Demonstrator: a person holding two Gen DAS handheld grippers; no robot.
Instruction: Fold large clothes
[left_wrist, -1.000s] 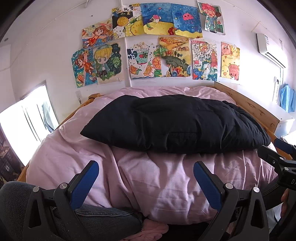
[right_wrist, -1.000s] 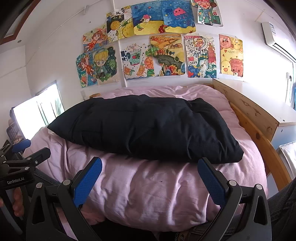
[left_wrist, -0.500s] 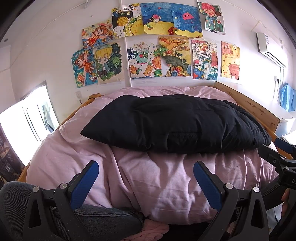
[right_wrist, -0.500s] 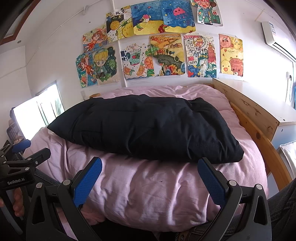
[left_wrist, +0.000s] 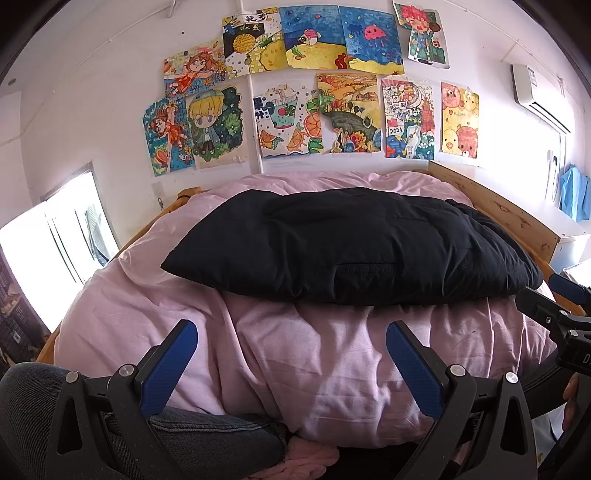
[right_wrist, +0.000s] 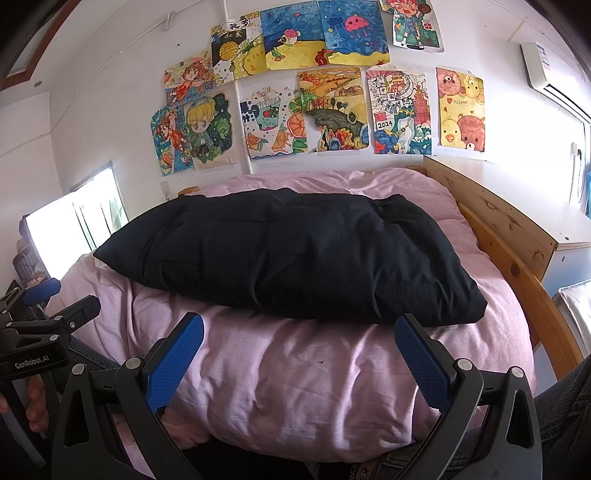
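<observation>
A large black padded garment (left_wrist: 351, 245) (right_wrist: 291, 254) lies in a thick folded bundle across the pink duvet (left_wrist: 317, 354) (right_wrist: 295, 376) on the bed. My left gripper (left_wrist: 291, 363) hangs open at the near edge of the bed, short of the garment, with nothing between its blue pads. My right gripper (right_wrist: 299, 360) is open too, its right fingertip level with the garment's near right corner, holding nothing. Each gripper shows at the edge of the other's view: the right gripper (left_wrist: 554, 299), the left gripper (right_wrist: 55, 306).
A wooden bed frame (right_wrist: 517, 280) runs along the right side, with a white cabinet (right_wrist: 569, 229) beyond it. Drawings (left_wrist: 314, 110) cover the back wall. A bright window (left_wrist: 44, 254) is at left. A person's jeans-clad legs (left_wrist: 192, 439) sit at the bed's near edge.
</observation>
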